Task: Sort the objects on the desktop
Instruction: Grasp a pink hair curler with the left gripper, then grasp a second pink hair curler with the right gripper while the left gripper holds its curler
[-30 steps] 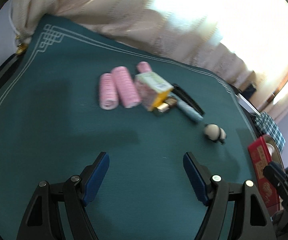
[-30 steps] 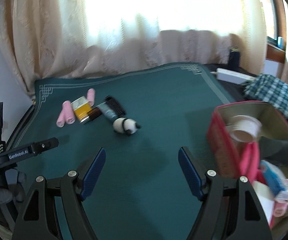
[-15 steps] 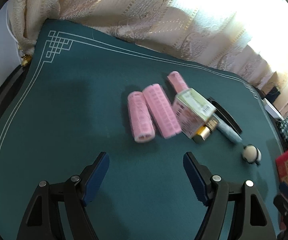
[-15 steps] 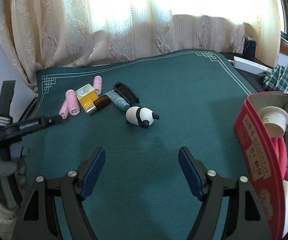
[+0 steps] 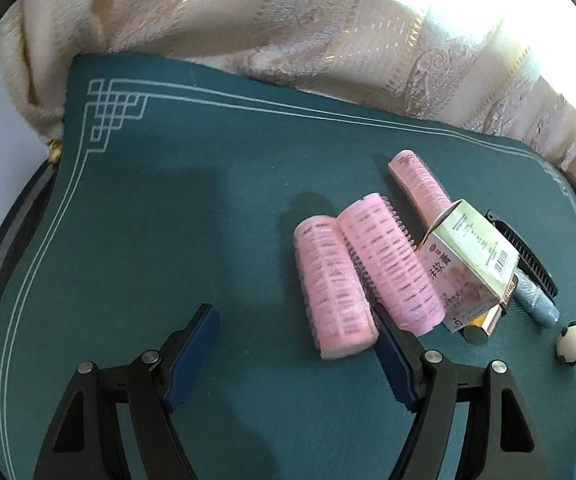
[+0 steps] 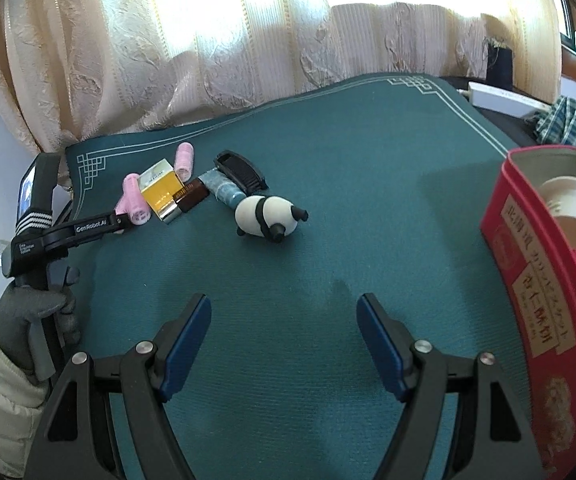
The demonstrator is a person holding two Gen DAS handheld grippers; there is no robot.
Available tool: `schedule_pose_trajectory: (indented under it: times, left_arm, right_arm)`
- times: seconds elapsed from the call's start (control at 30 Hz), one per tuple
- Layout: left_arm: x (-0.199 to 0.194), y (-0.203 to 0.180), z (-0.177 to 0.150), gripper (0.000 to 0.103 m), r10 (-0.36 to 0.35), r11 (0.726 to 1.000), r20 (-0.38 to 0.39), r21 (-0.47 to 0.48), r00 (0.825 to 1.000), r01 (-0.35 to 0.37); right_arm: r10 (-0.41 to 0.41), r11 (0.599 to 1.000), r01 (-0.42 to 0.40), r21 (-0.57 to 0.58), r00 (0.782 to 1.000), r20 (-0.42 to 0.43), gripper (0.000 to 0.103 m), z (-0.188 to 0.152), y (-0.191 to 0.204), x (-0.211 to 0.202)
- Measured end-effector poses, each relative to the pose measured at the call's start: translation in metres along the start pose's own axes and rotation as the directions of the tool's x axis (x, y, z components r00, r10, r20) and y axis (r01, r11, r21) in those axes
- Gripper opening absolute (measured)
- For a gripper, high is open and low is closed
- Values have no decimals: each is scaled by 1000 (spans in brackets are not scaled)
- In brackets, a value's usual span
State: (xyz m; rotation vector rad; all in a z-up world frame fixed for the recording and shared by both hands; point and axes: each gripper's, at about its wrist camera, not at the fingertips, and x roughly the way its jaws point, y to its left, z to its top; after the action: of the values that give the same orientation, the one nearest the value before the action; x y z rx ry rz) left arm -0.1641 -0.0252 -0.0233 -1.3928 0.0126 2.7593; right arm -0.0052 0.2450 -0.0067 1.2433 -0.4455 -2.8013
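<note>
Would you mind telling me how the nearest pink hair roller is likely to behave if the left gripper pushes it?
The nearest pink hair roller is a cylinder lying on its side, so it will probably roll. It appears hollow, likely light. Its bristly surface touches the neighbouring roller and may cling.

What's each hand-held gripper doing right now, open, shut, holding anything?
Left hand-held gripper: open, empty, its right finger beside a pink roller.
Right hand-held gripper: open, empty, above bare mat.
</note>
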Motion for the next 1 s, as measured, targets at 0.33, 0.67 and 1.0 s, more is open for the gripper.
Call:
schedule_pose_trajectory:
  times: [0.33,0.67,1.0]
  left_arm:
    - [4,-4,8,30,-41,998,33,47,999,39]
    - [-31,15,-33,29,-93,995,12,32,996,93]
    - [-68,39,-82,29,-170,985,22,-15,985,170]
  right_arm:
    - [6,1000,-6,-2,1000,21,78,-3,1,-1]
    - [-2,1000,2,-7,999,34,78,-4,3,-2]
    - [-27,999,27,-35,1000,-4,78,-2,12,4]
